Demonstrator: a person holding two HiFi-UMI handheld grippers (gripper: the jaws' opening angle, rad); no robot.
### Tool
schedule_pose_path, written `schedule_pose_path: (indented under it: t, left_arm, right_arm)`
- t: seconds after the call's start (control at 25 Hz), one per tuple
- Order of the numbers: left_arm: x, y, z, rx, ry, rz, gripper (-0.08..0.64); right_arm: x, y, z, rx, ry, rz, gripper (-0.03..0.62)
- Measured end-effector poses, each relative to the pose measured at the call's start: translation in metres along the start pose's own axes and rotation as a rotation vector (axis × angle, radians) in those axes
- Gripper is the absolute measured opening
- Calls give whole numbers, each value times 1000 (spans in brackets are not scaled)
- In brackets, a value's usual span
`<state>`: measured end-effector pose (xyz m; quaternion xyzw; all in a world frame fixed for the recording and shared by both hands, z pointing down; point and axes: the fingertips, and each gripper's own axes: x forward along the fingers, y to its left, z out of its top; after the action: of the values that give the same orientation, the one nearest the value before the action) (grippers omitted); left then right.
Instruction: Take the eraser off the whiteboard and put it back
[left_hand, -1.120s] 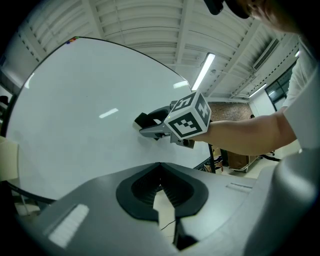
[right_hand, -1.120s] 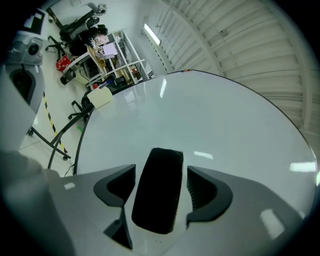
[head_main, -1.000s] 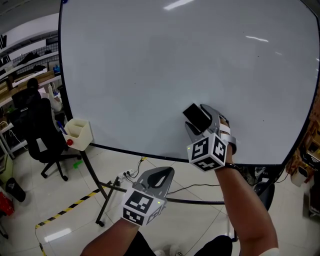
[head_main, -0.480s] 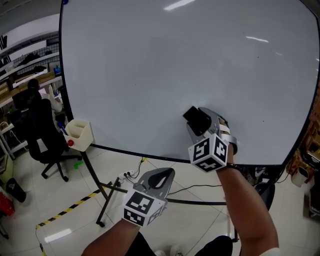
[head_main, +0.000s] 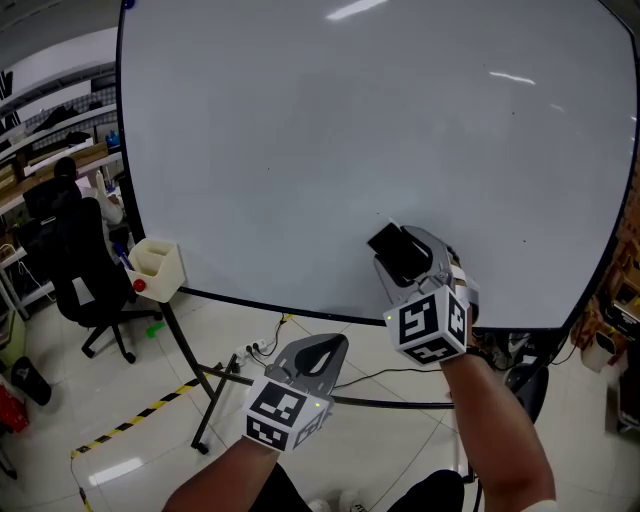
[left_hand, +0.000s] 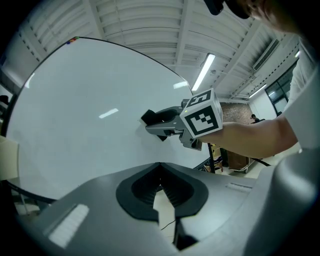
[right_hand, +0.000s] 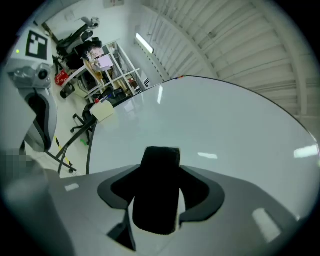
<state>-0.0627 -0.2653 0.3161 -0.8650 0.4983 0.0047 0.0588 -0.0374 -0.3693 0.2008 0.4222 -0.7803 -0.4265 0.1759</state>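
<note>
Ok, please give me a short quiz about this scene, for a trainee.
1. True or false: the black rectangular eraser stands between the right gripper's fingers.
2. In the head view, what sits beside the big white whiteboard's lower left corner? A cream plastic box; B potted plant; C blue bucket.
3. The left gripper's fingers are ____.
Key: 1 true, the fingers closing on it; 2 A; 3 together, empty.

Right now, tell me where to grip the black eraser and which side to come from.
Grip the eraser across its two long sides, near mid-length, coming straight at the whiteboard face. It is a narrow block, and its parallel sides give the pads flat seats. The right gripper is lined up that way, and its jaws are closing with the eraser between them.
</note>
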Motion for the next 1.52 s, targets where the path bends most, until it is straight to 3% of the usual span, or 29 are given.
schedule_pose_path:
  t: [0.44, 0.84, 1.16, 1.52]
  left_arm:
    - [2, -4, 4, 3, -4, -3, 17]
    - [2, -9, 6, 3, -5, -13, 17]
    - [3, -13, 8, -15, -8, -53, 17]
    - [2, -14, 8, -11, -10, -46, 17]
  right_arm:
    - [-43, 7, -31, 549, -80, 110, 239]
    - [-75, 18, -38, 754, -147, 196, 239]
    - [-103, 37, -47, 864, -176, 266, 239]
    - [-131, 52, -57, 835, -153, 234, 239]
